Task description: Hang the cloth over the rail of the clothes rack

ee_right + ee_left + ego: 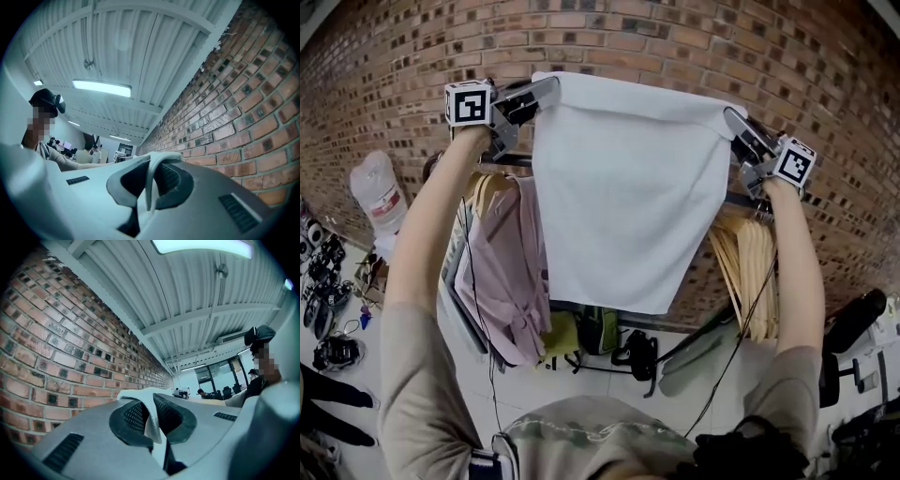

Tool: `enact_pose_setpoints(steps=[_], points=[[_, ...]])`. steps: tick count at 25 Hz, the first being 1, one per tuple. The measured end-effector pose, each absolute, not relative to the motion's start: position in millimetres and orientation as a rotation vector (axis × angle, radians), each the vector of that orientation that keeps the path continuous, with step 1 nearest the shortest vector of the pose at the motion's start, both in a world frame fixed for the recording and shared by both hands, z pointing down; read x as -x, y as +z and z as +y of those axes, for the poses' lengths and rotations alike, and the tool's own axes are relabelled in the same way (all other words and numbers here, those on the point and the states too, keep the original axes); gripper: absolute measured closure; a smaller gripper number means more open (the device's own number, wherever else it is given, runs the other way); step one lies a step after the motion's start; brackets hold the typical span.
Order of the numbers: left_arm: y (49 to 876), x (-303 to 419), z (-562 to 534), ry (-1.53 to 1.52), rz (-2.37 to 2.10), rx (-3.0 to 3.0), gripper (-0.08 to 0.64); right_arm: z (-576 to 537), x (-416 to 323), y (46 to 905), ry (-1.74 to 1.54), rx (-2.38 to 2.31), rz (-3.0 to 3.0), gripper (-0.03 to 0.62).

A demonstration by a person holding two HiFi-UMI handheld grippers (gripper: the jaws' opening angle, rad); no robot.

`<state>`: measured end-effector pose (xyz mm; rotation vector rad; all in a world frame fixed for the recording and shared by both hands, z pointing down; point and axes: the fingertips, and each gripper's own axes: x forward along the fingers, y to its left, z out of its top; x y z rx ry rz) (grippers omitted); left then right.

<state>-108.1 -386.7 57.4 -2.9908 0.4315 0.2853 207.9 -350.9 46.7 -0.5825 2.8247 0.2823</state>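
No readable writing is being shown; only the black-and-white square markers are being seen on the cube of each gripper in the head view, and the label on the plastic bottle [379, 195], far below the left gripper [549, 90], is too small to read.

The head view alone is giving the whole white cloth [623, 197]: it is being held stretched by its upper corners between the left gripper and the right gripper [734, 118], and it is hanging down in front of the dark rail [508, 161] of the clothes rack. Below the left gripper a pink garment [502, 272] is hanging, and below the right gripper wooden hangers [752, 272] are hanging.

The gripper views alone are showing the grip. In the left gripper view the jaws are closed tightly on a fold of the cloth [153, 425]; in the right gripper view the same is being seen with the cloth [149, 187]. The ceiling lamps [201, 246] and distant people are being shown only there.

Both arms are being raised and stretched forward, the grippers pointing slightly upward at the brick wall [675, 37].
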Motion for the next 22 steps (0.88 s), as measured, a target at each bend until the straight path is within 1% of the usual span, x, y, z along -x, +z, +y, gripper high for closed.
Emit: enact_pose_setpoints(steps=[13,17,22], points=[[47,106,-431,0.246,0.563,2.914,0.545,-401,-210,49,0.181,0.679,2.814,0.577],[52,101,-446,0.200,0.588,2.917,0.545,-418,-211,54,0.165,0.723,2.811,0.577],[67,102,-468,0.228,0.651,2.920,0.545,-440,-210,68,0.093,0.755,2.814,0.577]])
